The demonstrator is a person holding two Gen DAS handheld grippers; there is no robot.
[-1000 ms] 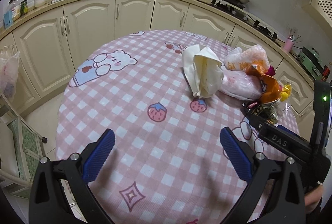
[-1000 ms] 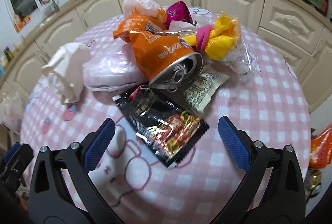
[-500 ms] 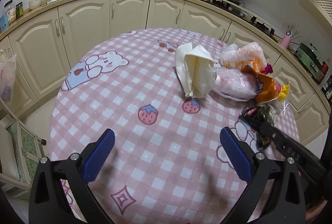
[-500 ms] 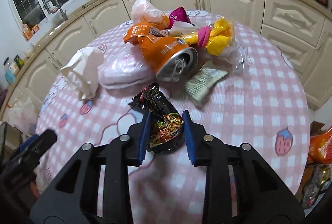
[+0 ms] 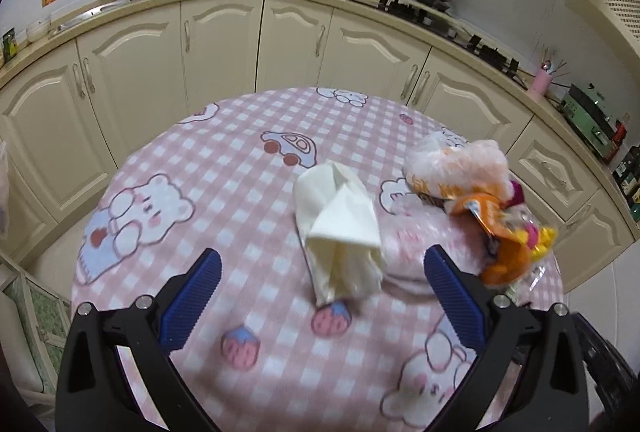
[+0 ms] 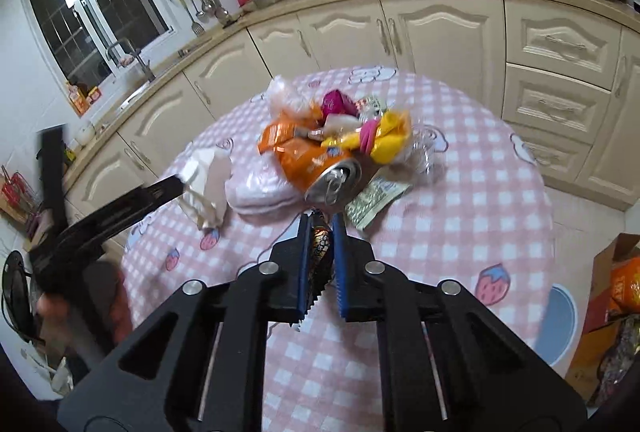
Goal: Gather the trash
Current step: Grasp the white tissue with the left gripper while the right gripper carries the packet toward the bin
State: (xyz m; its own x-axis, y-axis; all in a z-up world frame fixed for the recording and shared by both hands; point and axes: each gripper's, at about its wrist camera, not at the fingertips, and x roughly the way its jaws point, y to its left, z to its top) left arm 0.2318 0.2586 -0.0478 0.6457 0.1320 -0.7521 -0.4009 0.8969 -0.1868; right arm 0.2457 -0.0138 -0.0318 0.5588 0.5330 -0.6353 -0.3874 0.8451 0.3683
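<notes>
My right gripper (image 6: 320, 232) is shut on a black snack wrapper (image 6: 321, 252) and holds it above the pink checked tablecloth (image 6: 460, 216). Just beyond it lies the trash pile: a dented orange can (image 6: 320, 167), a pink plastic bag (image 6: 260, 187), a yellow wrapper (image 6: 384, 135) and a green-white sachet (image 6: 376, 197). My left gripper (image 5: 322, 254) is open, its blue pads on either side of a crumpled white paper (image 5: 340, 228), apart from it. In the right wrist view one black finger (image 6: 160, 187) of the left gripper reaches to the white paper (image 6: 208, 179).
Cream kitchen cabinets (image 5: 296, 43) curve round the far side of the round table. A cardboard box (image 6: 616, 272) with wrappers in it stands on the floor at the right. A chair (image 5: 24, 312) is at the table's left edge.
The right gripper closed on the black wrapper and lifted it off the cloth. The left gripper, still open, moved forward to the white paper.
</notes>
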